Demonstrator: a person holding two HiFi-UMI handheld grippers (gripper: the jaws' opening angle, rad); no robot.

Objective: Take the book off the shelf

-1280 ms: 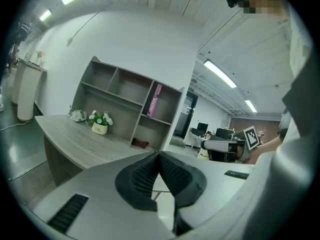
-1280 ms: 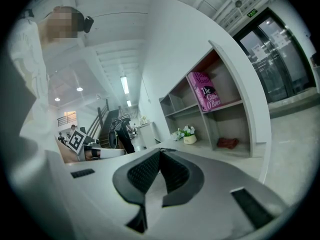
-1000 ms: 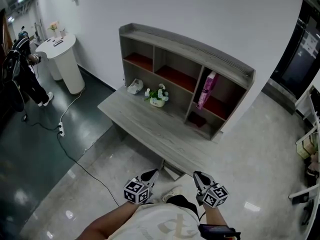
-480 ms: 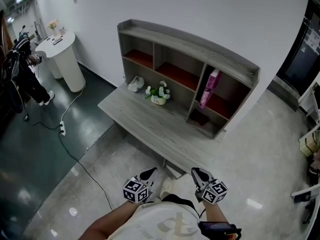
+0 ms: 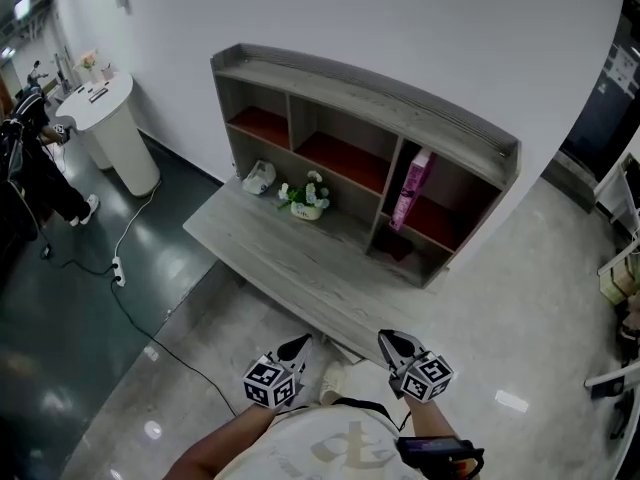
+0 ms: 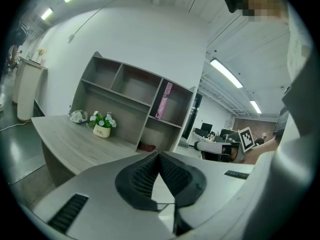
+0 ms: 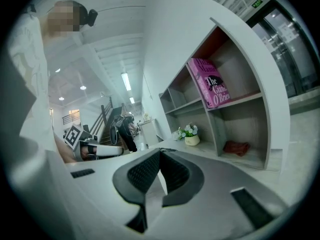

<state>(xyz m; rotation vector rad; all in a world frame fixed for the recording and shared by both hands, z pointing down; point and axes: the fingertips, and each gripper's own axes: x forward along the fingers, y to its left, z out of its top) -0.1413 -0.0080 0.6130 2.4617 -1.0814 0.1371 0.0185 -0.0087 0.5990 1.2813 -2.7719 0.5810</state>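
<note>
Pink book (image 5: 411, 186): standing in upper right compartment of shelf (image 5: 440, 118), untouched. Left gripper (image 5: 298, 347) and right gripper (image 5: 392, 342): jaws pressed together, empty, well apart from shelf. Task judged unstarted; approach, grasp and removal outstanding.

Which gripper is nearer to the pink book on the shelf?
Right. The right gripper is almost straight in front of the book; the left gripper is further off to the left side.

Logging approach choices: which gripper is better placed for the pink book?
Right, probably. The pink book stands at the shelf's right end, on the right gripper's side; the left gripper is farther. Both shut.
</note>
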